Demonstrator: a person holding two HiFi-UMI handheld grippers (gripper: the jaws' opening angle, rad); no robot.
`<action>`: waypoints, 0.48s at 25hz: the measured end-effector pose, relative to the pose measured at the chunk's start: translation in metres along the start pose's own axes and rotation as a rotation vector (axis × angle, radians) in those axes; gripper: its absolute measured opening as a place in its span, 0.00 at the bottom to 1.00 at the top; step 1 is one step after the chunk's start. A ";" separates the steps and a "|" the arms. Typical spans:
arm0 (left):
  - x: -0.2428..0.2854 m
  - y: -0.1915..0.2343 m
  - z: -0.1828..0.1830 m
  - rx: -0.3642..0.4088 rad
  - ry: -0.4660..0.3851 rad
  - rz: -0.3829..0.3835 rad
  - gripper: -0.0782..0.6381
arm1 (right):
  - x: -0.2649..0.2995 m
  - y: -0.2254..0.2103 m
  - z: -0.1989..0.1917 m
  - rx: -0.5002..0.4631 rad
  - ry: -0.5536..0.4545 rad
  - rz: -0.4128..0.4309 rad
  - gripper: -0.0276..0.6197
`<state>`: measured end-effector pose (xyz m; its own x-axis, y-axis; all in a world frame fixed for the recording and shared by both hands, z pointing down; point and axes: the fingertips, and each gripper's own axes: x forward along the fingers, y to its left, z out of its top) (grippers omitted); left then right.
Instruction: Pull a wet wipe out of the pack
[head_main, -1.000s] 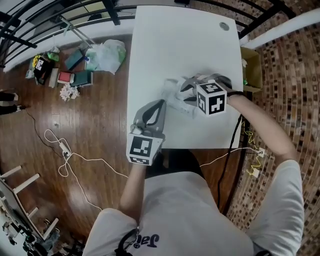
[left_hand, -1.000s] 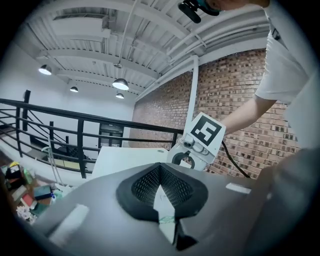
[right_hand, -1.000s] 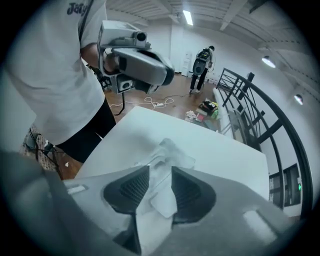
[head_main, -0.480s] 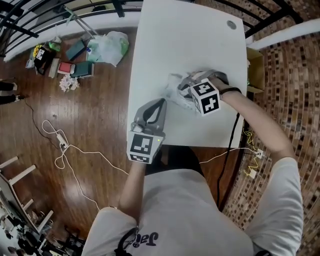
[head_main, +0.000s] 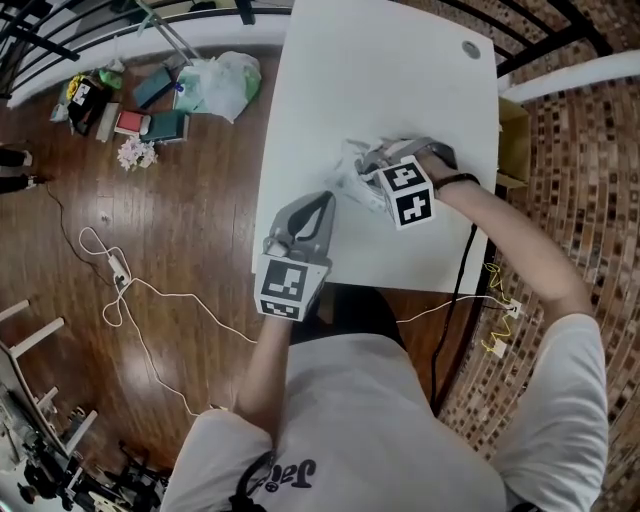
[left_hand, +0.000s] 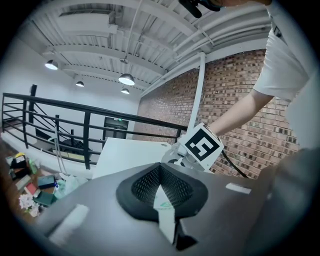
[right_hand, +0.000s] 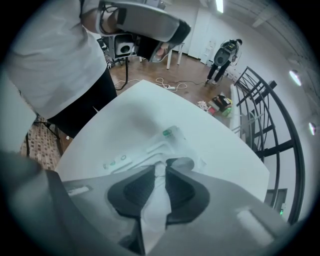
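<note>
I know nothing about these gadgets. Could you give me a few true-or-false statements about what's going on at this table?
1. The table is white. True.
2. The right tongs are empty. False: a wet wipe stands between their jaws, which are closing on it.
3. The left tongs pinch a bit of the pack. True.
4. The floor is grey carpet. False: it is brown wood.
5. The pack lies on the floor. False: it lies on the table.
</note>
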<state>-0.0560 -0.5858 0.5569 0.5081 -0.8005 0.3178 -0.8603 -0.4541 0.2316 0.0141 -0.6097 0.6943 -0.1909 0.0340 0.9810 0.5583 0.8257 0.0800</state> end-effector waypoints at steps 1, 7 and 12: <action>-0.001 0.000 -0.001 0.001 0.001 -0.001 0.13 | 0.000 0.000 0.001 0.000 -0.006 -0.017 0.12; 0.003 -0.008 0.000 0.023 0.017 -0.023 0.13 | -0.003 0.000 0.000 0.068 -0.057 -0.114 0.03; 0.001 -0.017 0.004 0.032 0.012 -0.039 0.13 | -0.034 -0.012 0.003 0.240 -0.154 -0.152 0.03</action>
<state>-0.0410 -0.5808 0.5494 0.5413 -0.7775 0.3201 -0.8408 -0.4972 0.2140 0.0115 -0.6186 0.6594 -0.3876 -0.0297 0.9213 0.3114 0.9365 0.1613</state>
